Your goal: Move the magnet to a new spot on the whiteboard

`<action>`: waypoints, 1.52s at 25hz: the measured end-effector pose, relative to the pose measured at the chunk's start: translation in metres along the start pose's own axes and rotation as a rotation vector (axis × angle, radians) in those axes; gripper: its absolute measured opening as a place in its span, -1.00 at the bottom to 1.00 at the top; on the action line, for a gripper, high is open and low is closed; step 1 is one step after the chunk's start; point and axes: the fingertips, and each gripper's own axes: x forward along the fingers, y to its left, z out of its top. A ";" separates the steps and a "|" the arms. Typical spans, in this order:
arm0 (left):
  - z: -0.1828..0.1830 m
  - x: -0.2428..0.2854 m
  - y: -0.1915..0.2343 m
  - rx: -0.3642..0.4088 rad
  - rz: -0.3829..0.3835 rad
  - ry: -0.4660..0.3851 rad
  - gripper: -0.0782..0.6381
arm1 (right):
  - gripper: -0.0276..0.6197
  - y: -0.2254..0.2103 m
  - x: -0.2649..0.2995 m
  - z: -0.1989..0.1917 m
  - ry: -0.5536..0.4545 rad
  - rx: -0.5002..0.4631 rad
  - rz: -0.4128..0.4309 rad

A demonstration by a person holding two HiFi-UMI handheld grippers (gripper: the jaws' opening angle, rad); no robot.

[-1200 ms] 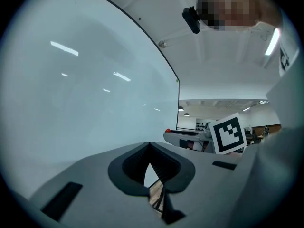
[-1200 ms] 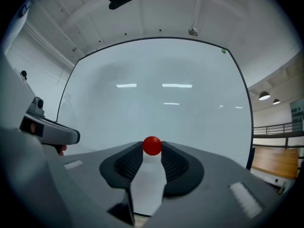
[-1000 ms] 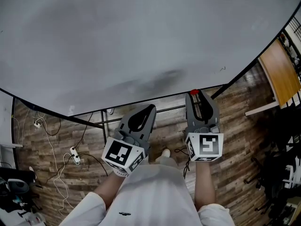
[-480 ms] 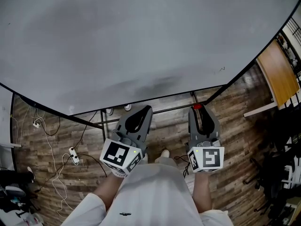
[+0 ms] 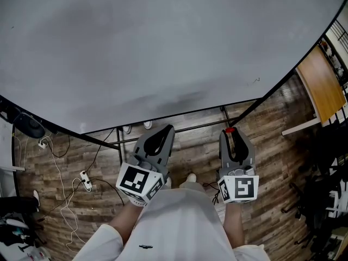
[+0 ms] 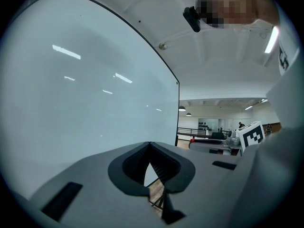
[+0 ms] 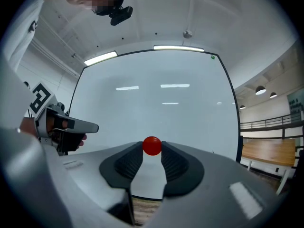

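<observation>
The right gripper (image 5: 230, 130) pointed level at the large white whiteboard (image 5: 163, 48) with a small round red magnet (image 5: 230, 130) pinched between the tips of its grey fingers. The right gripper view showed those fingers partly open, their tips pressing on either side of the magnet (image 7: 152, 146). There the red ball showed against the lower part of the whiteboard (image 7: 156, 108). In the head view the magnet sat over the brown wood-plank floor (image 5: 190, 151), just below the board's dark lower frame and apart from its face. The left gripper (image 5: 169, 127) was held beside it, also level toward the board. The left gripper view showed its fingers closed tip to tip, with nothing between them (image 6: 150, 144). White cables (image 5: 70, 200) lay on the floor at the left.
</observation>
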 end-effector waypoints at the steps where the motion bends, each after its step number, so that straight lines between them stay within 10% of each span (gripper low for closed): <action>1: -0.001 0.000 0.001 -0.001 0.000 -0.001 -0.76 | -0.51 0.000 0.001 -0.001 0.001 0.001 -0.001; 38: -0.001 0.021 -0.004 0.001 0.014 0.020 -0.76 | -0.51 -0.025 0.103 -0.006 -0.024 -0.056 0.011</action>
